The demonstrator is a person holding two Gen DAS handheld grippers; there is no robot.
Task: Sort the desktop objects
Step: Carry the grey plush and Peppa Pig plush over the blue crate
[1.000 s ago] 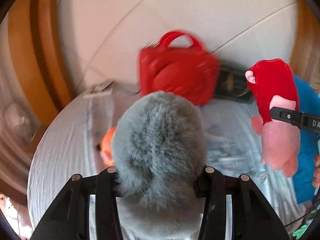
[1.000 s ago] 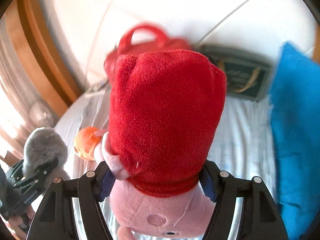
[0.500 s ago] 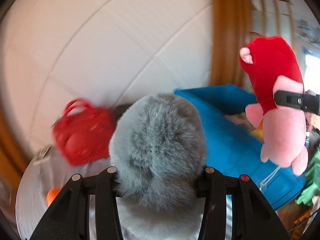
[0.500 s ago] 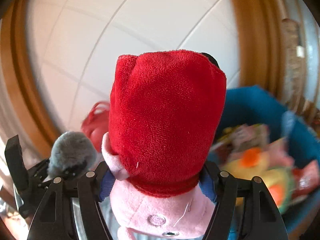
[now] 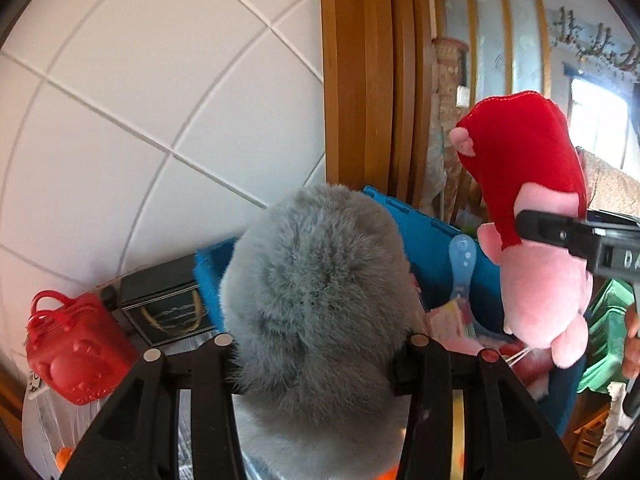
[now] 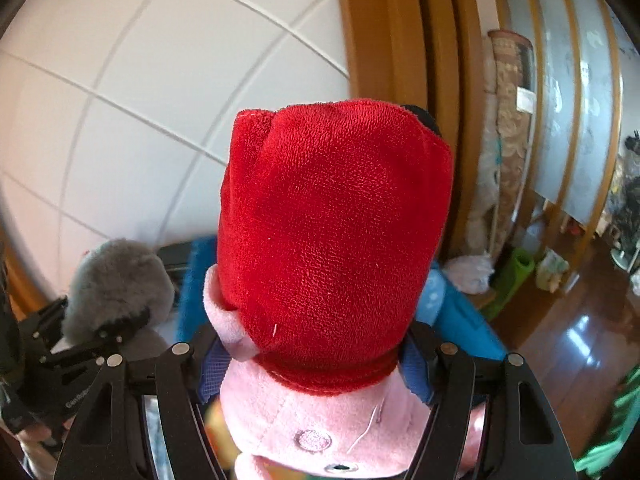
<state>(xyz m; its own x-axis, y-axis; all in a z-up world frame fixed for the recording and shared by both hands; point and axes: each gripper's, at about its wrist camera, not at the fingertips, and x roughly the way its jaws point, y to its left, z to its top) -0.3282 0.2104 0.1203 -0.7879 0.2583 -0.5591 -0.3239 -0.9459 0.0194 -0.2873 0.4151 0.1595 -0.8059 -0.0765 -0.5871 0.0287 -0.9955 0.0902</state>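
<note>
- We have swung both toys off the tabletop toward the open blue plastic bin.
- Our left gripper pinches the fluffy grey plush toy.
- Our right gripper clamps the pink plush pig in red dress; dropping comes next.

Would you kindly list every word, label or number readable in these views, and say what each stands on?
"DA": white letters, cut off by the frame edge, on the black right tongs holding the pink plush toy in a red dress.
"Gen...": pale embossed lettering, the rest unreadable, on the black left tongs holding the grey furry plush toy.
Gold markings on the black box: unreadable.
</note>
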